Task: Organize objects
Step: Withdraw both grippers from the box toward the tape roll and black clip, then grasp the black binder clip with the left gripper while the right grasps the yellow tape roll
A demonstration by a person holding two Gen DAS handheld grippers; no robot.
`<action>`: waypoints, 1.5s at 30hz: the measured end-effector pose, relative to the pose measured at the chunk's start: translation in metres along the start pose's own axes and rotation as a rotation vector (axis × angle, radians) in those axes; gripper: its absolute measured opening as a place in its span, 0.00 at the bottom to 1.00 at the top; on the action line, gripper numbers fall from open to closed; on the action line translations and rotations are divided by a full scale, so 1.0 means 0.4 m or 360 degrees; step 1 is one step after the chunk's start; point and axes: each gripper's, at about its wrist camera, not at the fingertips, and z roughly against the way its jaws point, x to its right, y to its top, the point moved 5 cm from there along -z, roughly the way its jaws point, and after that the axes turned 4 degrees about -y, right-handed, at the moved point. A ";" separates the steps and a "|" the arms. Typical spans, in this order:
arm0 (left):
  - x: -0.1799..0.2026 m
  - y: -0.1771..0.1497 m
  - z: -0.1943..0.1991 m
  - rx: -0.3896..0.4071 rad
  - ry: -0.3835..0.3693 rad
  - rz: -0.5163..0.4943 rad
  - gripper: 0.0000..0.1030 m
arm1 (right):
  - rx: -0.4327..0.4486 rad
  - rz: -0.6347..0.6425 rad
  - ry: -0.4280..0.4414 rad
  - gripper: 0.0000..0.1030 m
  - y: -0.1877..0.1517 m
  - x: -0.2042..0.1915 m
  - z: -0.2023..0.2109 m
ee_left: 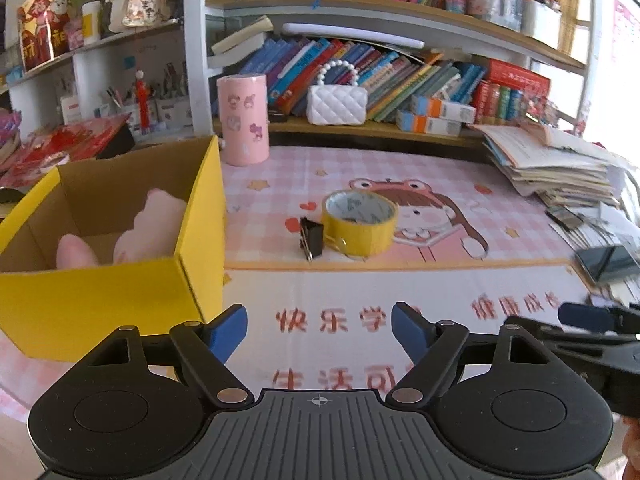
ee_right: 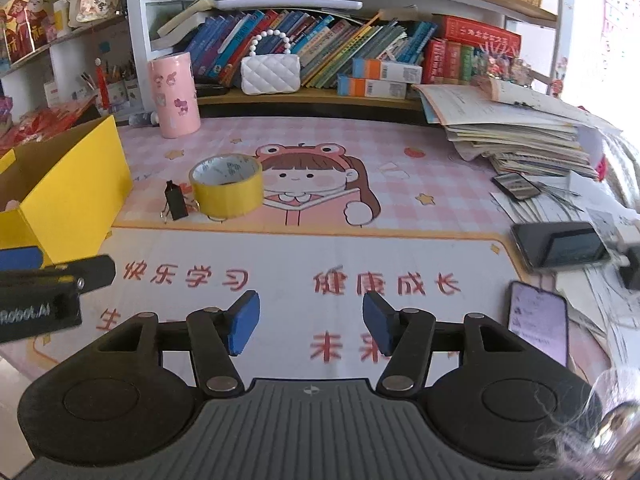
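Box [ee_left: 100, 280], yellow, stands left of the tape [ee_left: 360, 220]; a clip [ee_left: 311, 237] touches the tape's left side. Nearer than the tape, left gripper [ee_left: 320, 330] and right gripper [ee_right: 311, 326] hang apart, empty.

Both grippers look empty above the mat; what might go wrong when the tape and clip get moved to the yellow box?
1. The binder clip sits right against the tape roll, so grabbing one may knock the other.
2. The yellow box already holds a pink soft toy, leaving less room.
3. The left gripper and right gripper are close together and may collide.
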 end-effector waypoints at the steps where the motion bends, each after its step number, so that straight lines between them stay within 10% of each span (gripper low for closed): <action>1: 0.002 0.008 -0.009 -0.0003 0.0012 0.0010 0.73 | 0.0001 0.0000 0.0013 0.54 0.007 0.003 -0.010; 33: -0.025 0.114 -0.414 -0.0248 0.0259 0.0263 0.30 | 0.0009 0.0184 0.0335 0.61 0.143 -0.047 -0.260; 45: -0.058 0.126 -0.253 -0.0107 0.0110 0.0339 0.17 | 0.0039 0.0248 0.0412 0.80 0.175 -0.093 -0.339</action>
